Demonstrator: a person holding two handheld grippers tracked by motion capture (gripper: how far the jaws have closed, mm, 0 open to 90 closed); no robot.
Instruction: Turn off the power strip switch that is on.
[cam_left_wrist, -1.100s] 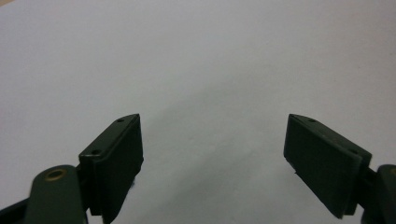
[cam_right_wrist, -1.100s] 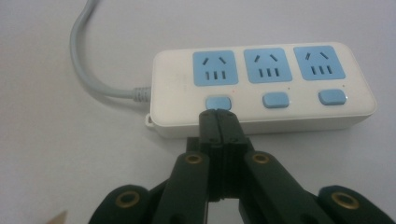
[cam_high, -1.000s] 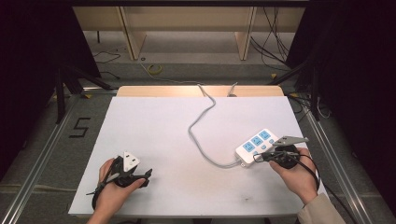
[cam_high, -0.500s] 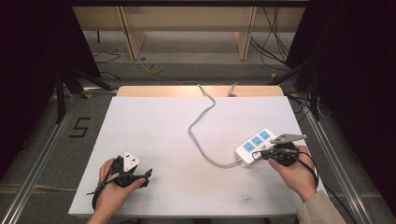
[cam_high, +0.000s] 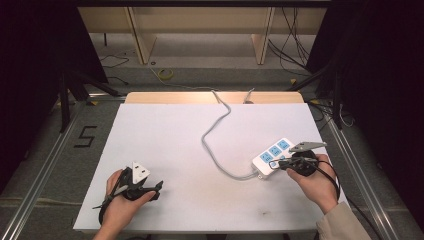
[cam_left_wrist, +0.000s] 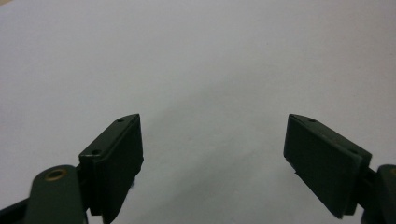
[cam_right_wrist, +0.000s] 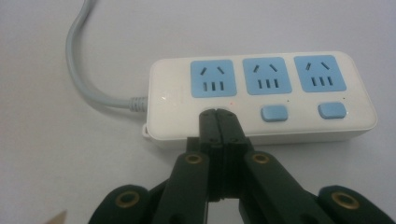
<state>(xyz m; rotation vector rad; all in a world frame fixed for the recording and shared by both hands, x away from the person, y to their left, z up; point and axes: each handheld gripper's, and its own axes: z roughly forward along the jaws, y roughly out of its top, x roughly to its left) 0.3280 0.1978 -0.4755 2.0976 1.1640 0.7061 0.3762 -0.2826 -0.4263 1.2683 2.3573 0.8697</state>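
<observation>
The right claw (cam_right_wrist: 218, 116) is pressed together, its tip on the power strip (cam_right_wrist: 261, 93) — over the leftmost switch; the strip lies at the desk's (cam_high: 165, 135) right side. The left claw (cam_left_wrist: 212, 158) is spread wide — nothing between its jaws.

White table top (cam_high: 165, 140) lies bare over most of its face, a few faint dark smudges near the front edge. A strip of pale wood (cam_high: 170, 97) runs along its far edge. Grey floor (cam_high: 65, 165) left of the table carries a black figure 5 (cam_high: 86, 136). Metal rails (cam_high: 45, 172) flank the table on both sides. Beyond it, light wooden shelf legs (cam_high: 140, 37) stand on the floor. Loose dark cables (cam_high: 287, 52) lie at the far right, a small yellow coil (cam_high: 165, 74) near the middle. Black drapes (cam_high: 35, 75) close off both sides.
</observation>
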